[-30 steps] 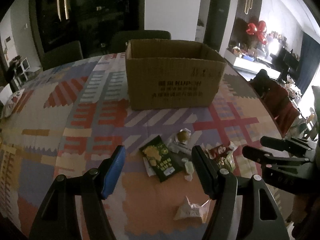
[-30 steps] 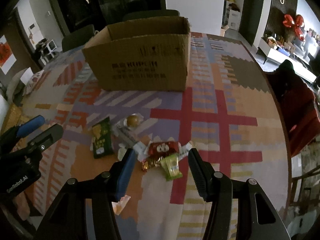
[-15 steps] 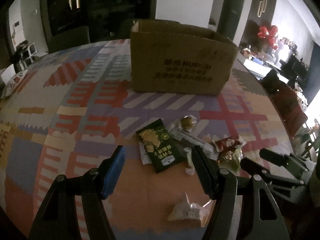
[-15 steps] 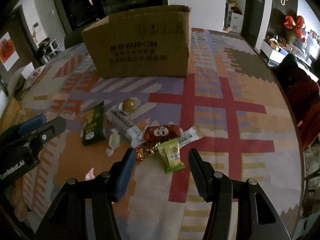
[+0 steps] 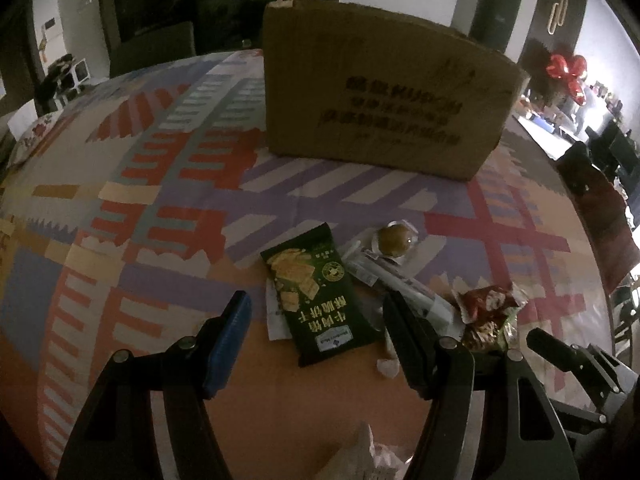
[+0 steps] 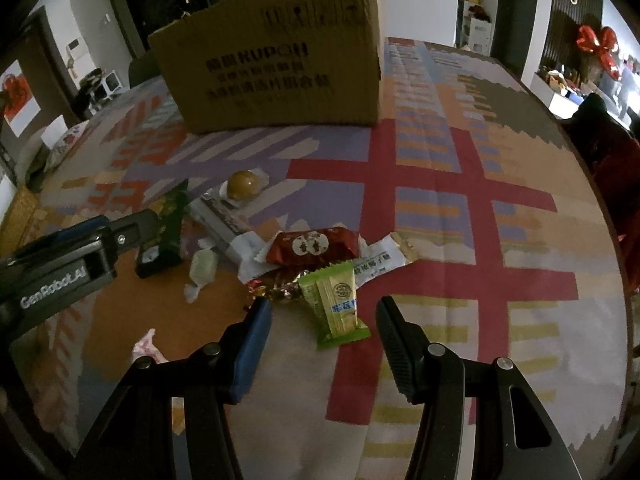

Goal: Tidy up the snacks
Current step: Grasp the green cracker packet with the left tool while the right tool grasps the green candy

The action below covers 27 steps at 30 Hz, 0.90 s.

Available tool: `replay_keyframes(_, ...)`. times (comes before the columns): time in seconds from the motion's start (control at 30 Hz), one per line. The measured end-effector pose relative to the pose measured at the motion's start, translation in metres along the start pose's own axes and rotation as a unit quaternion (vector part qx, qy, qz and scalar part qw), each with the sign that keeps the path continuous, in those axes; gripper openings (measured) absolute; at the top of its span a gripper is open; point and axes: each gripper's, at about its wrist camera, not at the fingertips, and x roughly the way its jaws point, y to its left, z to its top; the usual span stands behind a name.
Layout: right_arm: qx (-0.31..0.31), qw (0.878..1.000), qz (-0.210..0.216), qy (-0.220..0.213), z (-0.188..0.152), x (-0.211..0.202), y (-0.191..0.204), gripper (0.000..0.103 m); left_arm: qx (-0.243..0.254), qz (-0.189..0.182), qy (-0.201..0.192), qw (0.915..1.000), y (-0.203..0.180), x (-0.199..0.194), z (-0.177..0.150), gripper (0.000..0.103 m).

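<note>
Over the snack pile, both claws gape empty: left gripper [image 5: 316, 330] straddles dark green cracker packet [image 5: 316, 300], right gripper [image 6: 324, 334] light green bar [image 6: 336, 304]. Lower squarely, pinch one wrapper only.

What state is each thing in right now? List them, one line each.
left gripper: open, empty, above the dark green cracker bag.
right gripper: open, empty, above the light green packet.
cardboard box: upright on the table; its top is out of view.
dark green cracker bag: flat, sealed.
light green packet: flat, sealed.
red packet: sealed, lying on other wrappers.
round snack: wrapped in clear film.
</note>
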Motion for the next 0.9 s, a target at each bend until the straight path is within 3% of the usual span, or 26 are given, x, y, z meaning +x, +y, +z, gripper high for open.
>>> replay_keyframes(0.2, 0.000, 1.000, 0.002, 0.006, -0.001, 0.007, -0.001, 0.055, -0.006, 0.011, 0.007, 0.9999, -0.001, 0.013, -0.001, 0.066)
replay_keyframes(0.5, 0.004, 1.000, 0.011, 0.012, 0.000, 0.014, -0.003, 0.044, -0.021, 0.012, 0.021, 0.9995, -0.002, 0.028, 0.002, 0.053)
replay_keyframes(0.67, 0.001, 1.000, 0.008, 0.012, 0.000, 0.014, -0.002, 0.029, -0.027, 0.009, 0.029, 0.9992, -0.001, 0.031, 0.001, 0.048)
replay_keyframes(0.9, 0.003, 1.000, 0.008, 0.000, 0.000, 0.006, -0.002, 0.025, -0.011, 0.004, 0.022, 0.9997, -0.002, 0.025, -0.001, 0.043)
